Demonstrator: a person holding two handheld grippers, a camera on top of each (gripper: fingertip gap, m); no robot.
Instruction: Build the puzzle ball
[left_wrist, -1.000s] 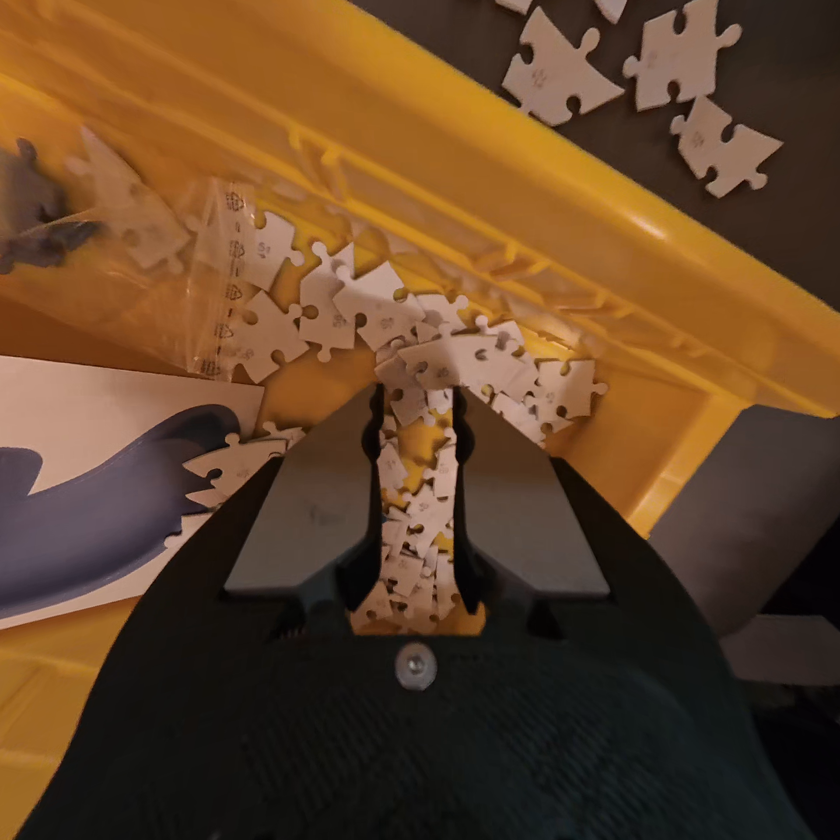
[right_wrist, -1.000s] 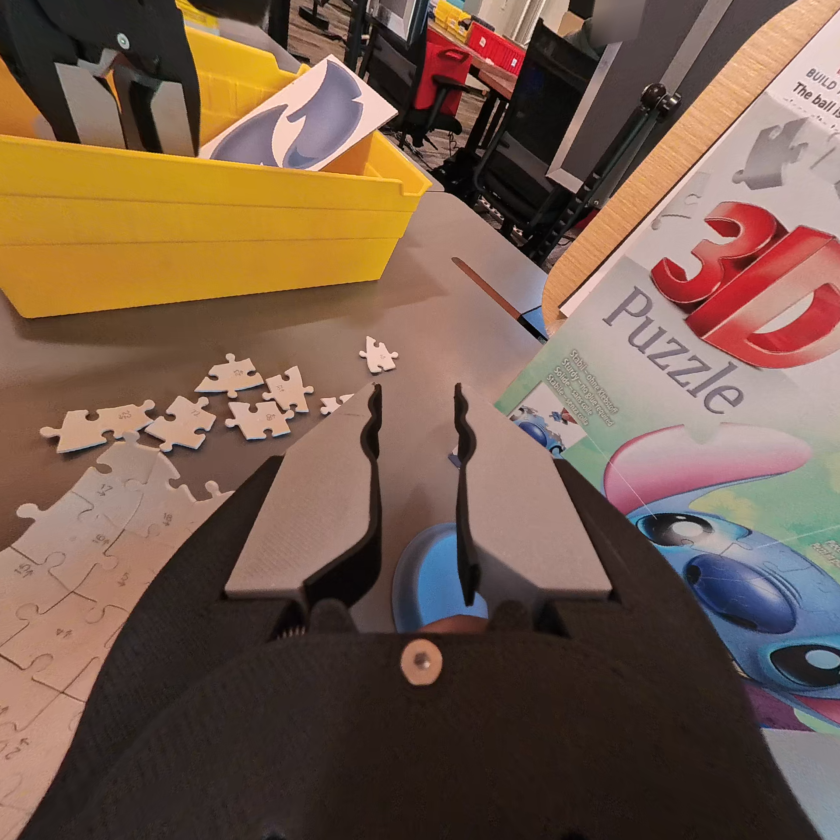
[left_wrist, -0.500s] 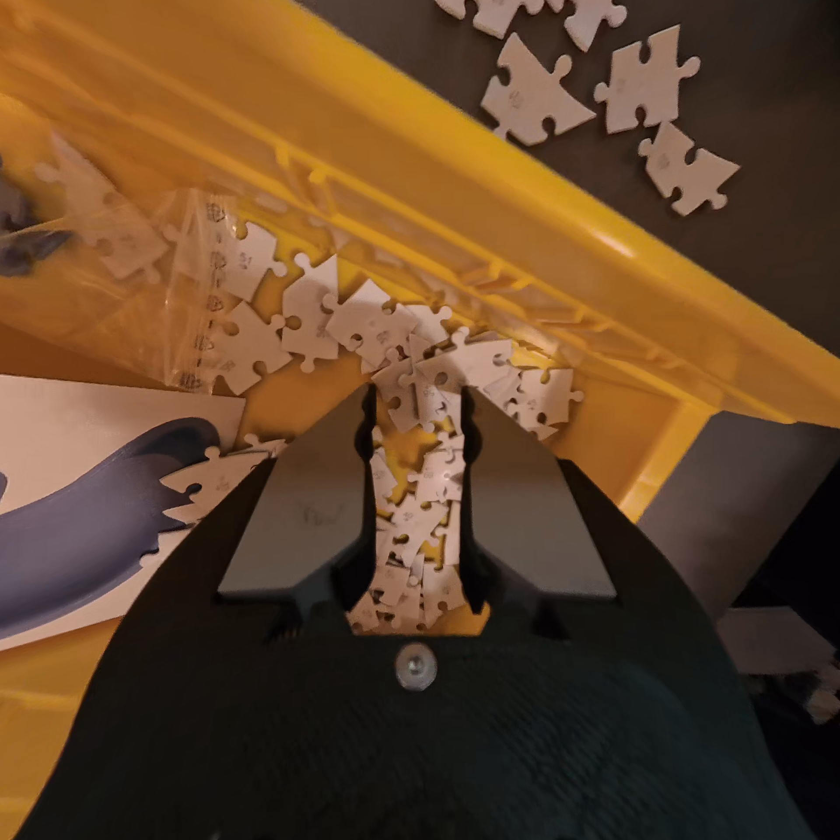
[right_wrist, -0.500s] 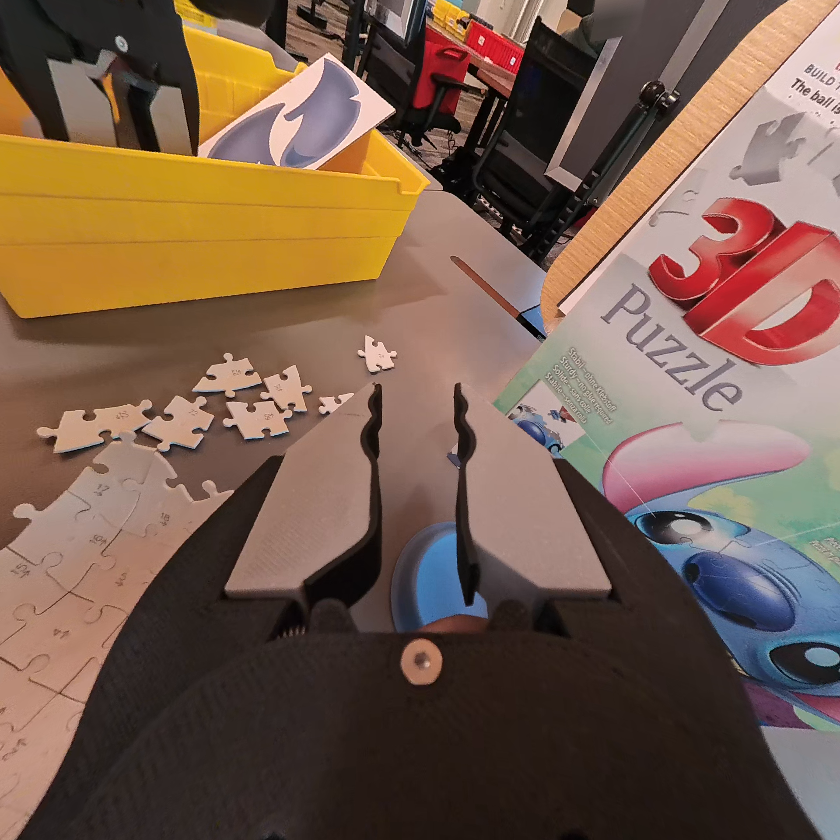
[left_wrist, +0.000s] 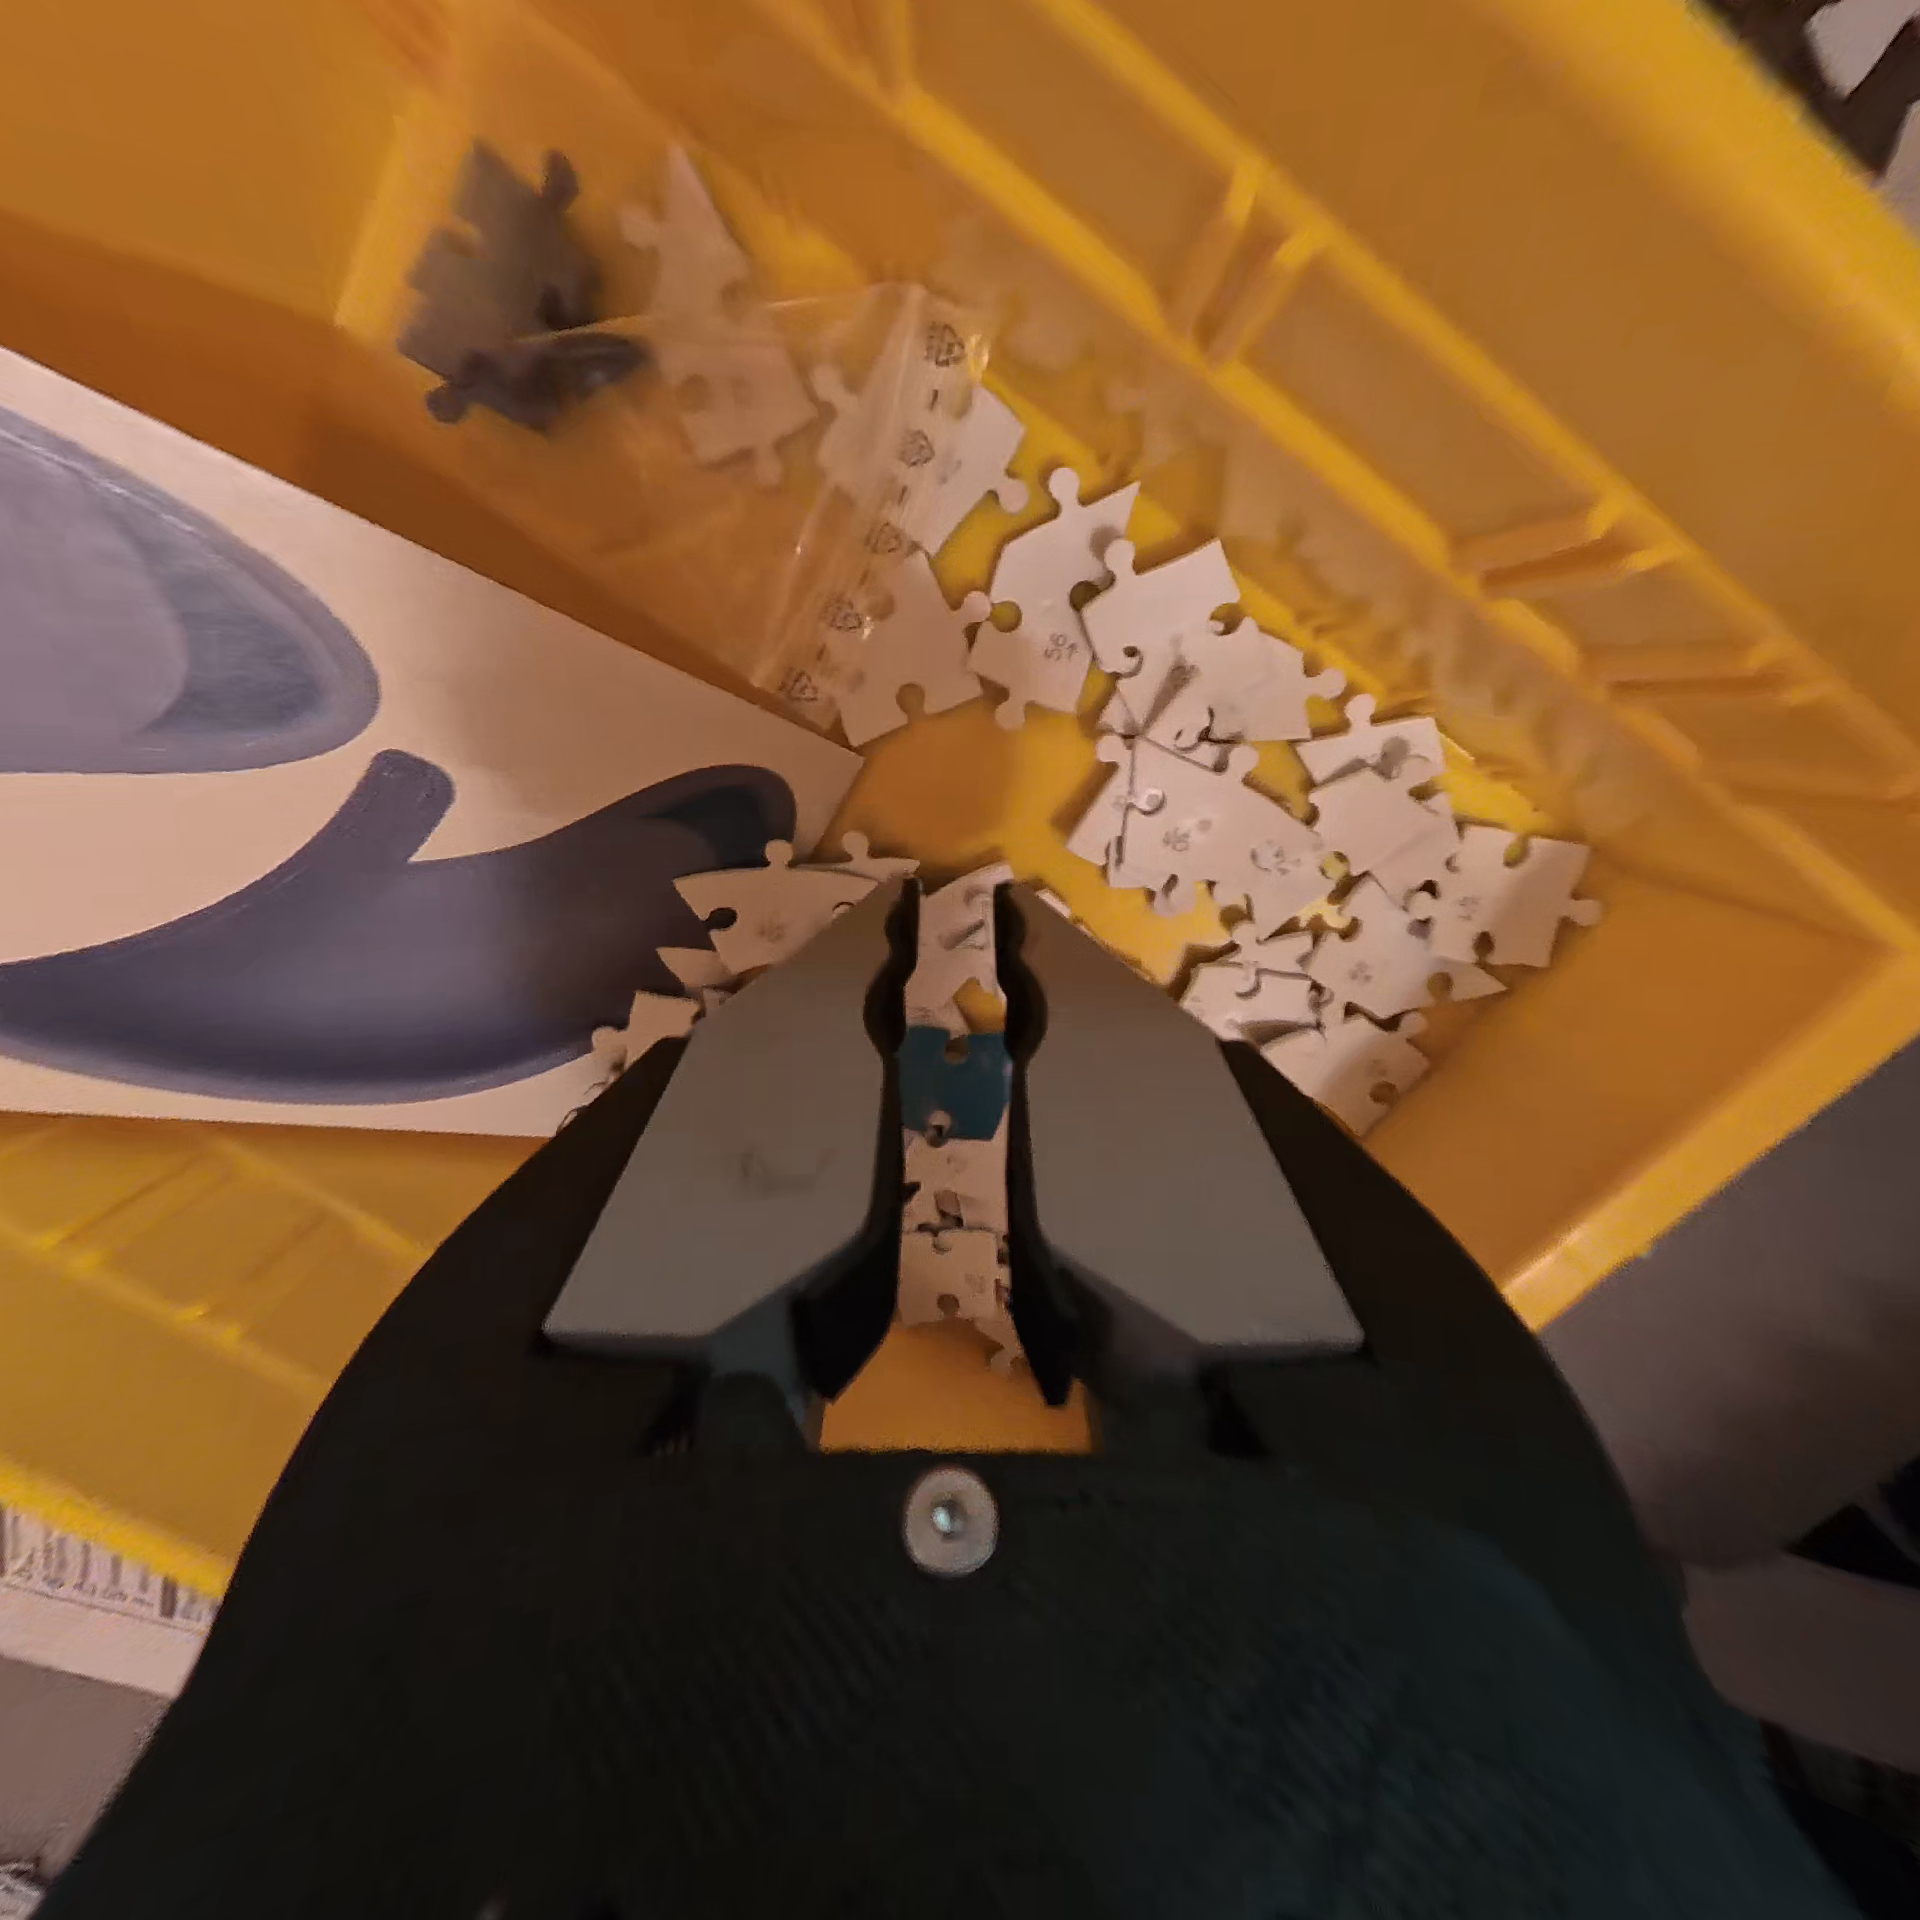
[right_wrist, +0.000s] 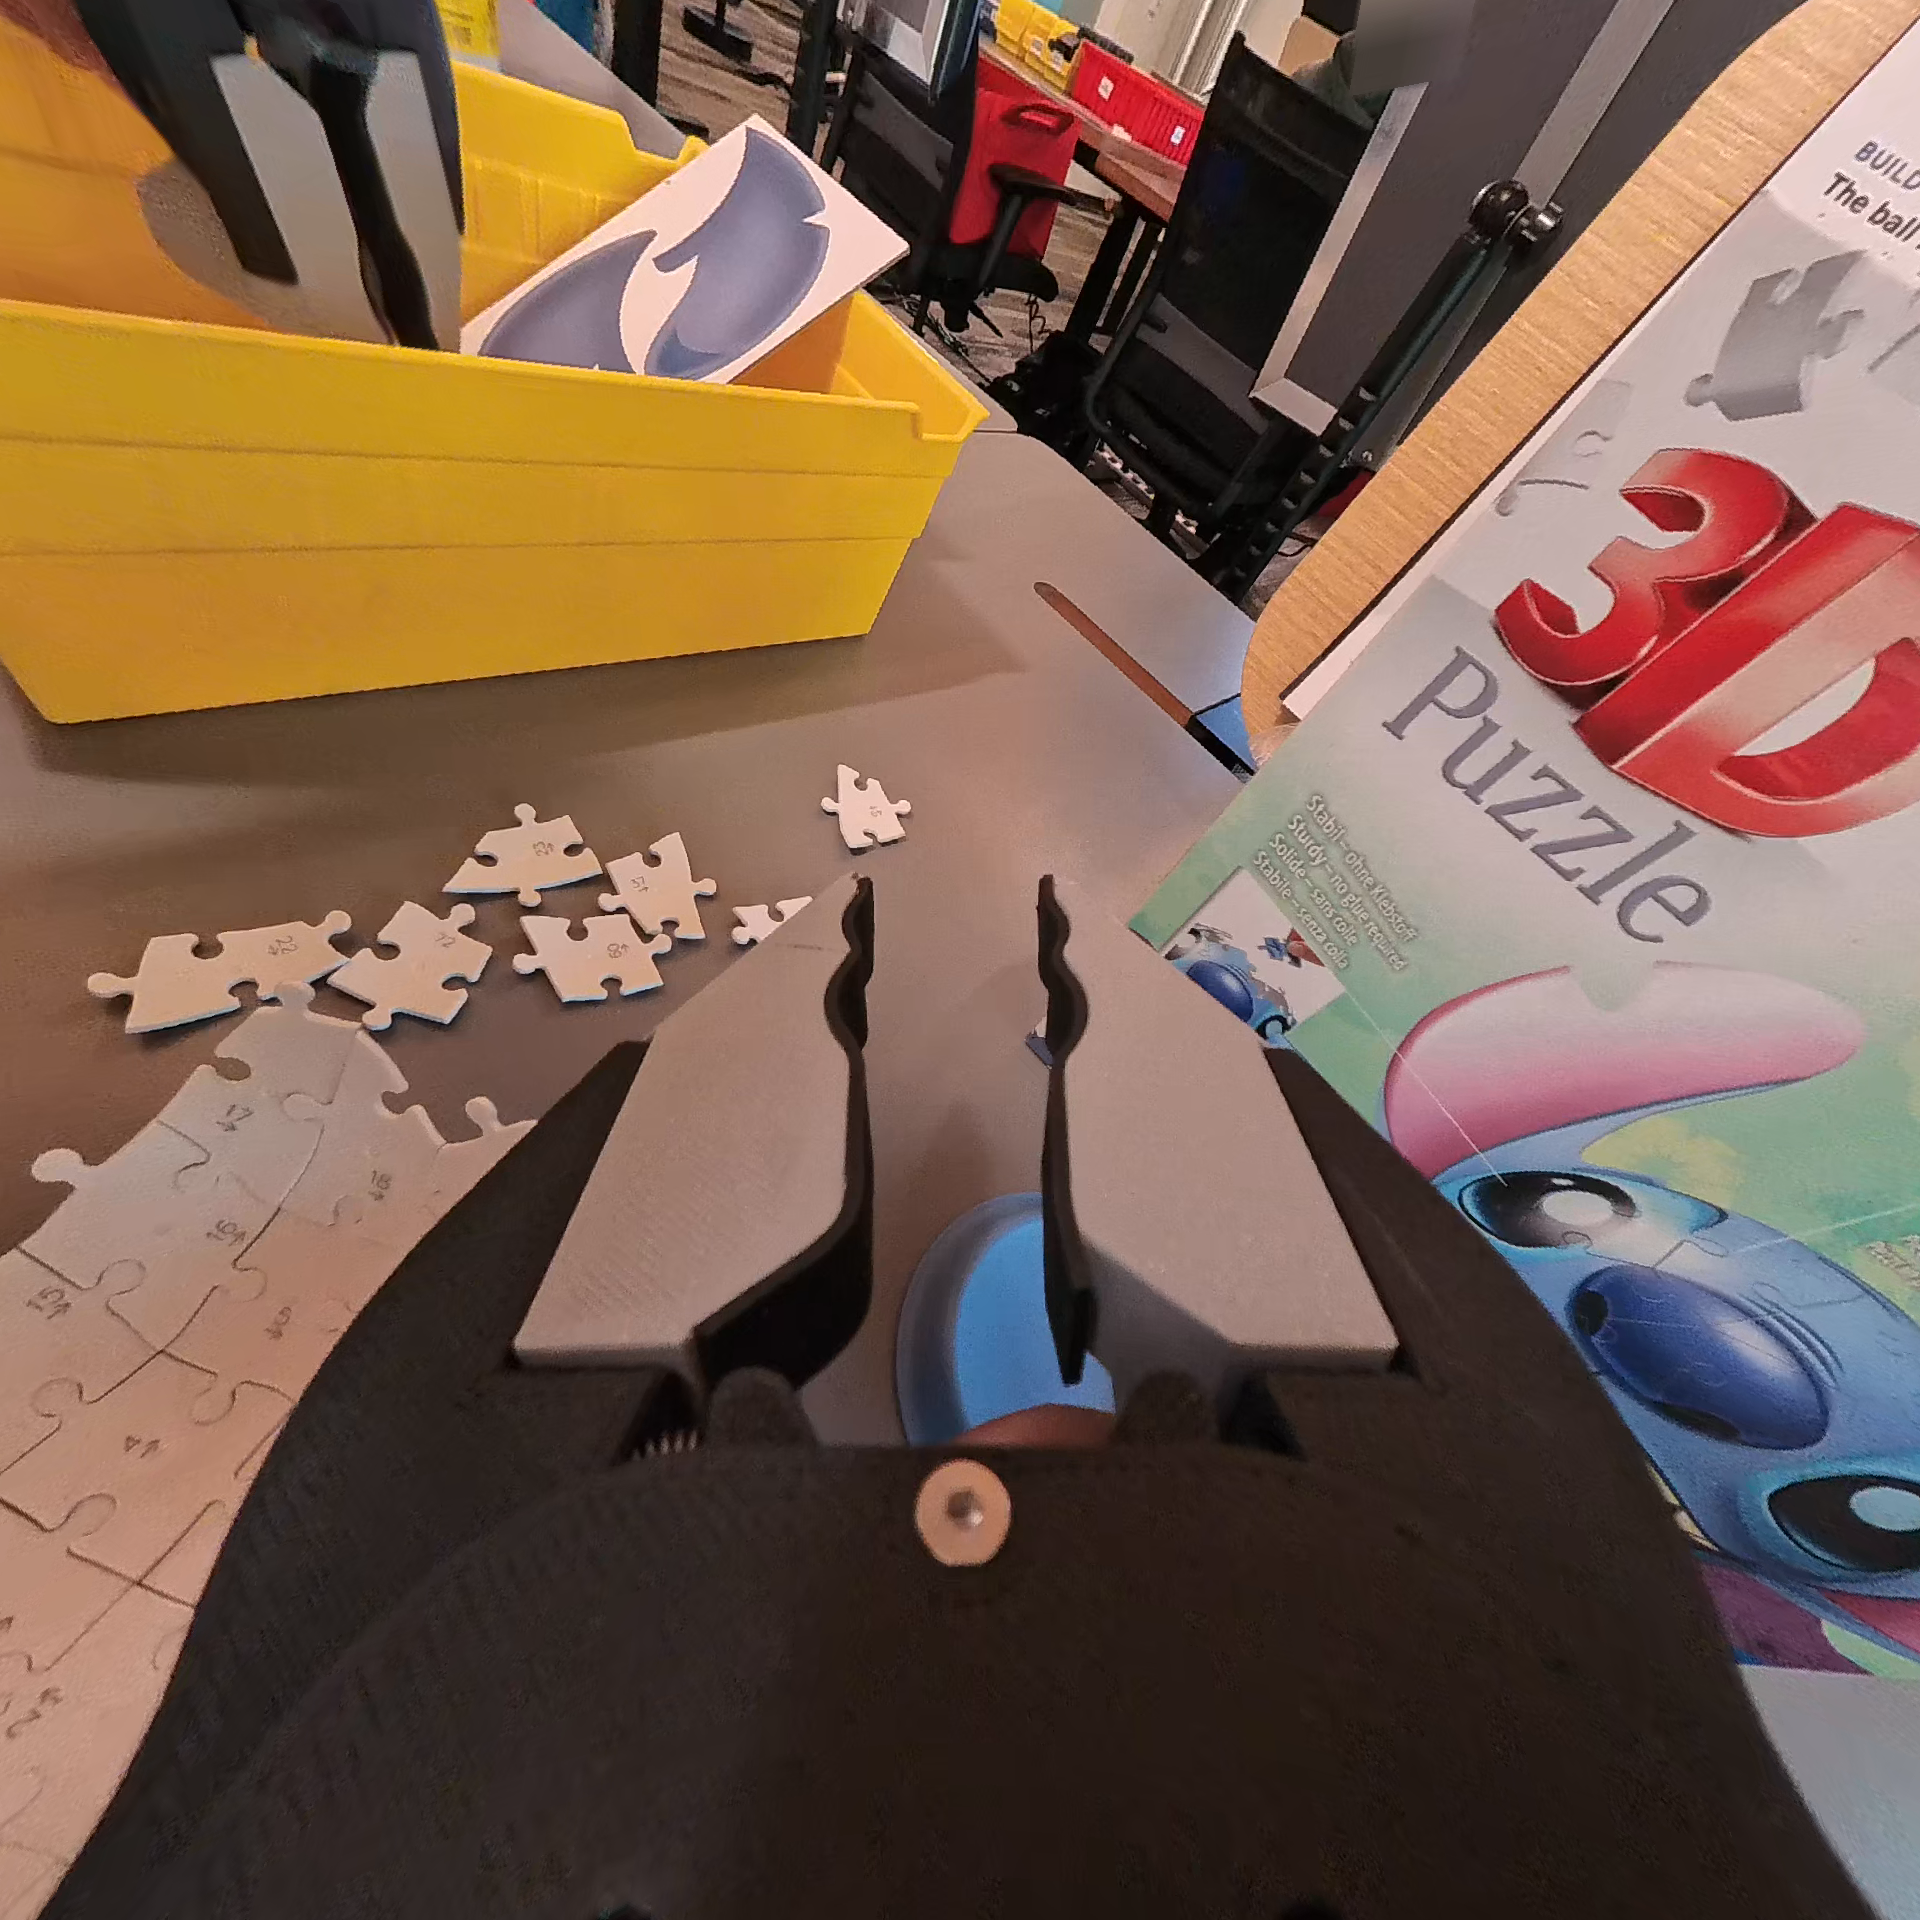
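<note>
My left gripper (left_wrist: 956, 896) is low inside the yellow bin (left_wrist: 1455, 312), over a heap of white puzzle pieces (left_wrist: 1226, 821). Its jaws stand a narrow gap apart, with a white piece and a teal piece (left_wrist: 951, 1075) showing in the gap; I cannot tell if they touch any. It also shows in the right wrist view (right_wrist: 343, 208). My right gripper (right_wrist: 951, 883) is open and empty above the grey table, over a blue disc (right_wrist: 987, 1320). A joined flat puzzle section (right_wrist: 156, 1299) lies at the lower left, with loose pieces (right_wrist: 416, 956) beyond it.
A card printed with blue ear shapes (left_wrist: 312, 831) leans in the bin, next to a clear plastic bag (left_wrist: 883, 499) and dark pieces (left_wrist: 509, 291). The puzzle box (right_wrist: 1558, 935) stands at the right. One single piece (right_wrist: 868, 810) lies apart. Chairs and desks stand behind. The gap from one gripper's tips to the other's is roughly 25 cm. The blue disc (right_wrist: 987, 1320) is about 11 cm from my right fingertips and 30 cm from my left.
My left gripper has moved lower into the bin and toward the card, and its jaws have narrowed to about half their gap. My right gripper has stayed in place.
</note>
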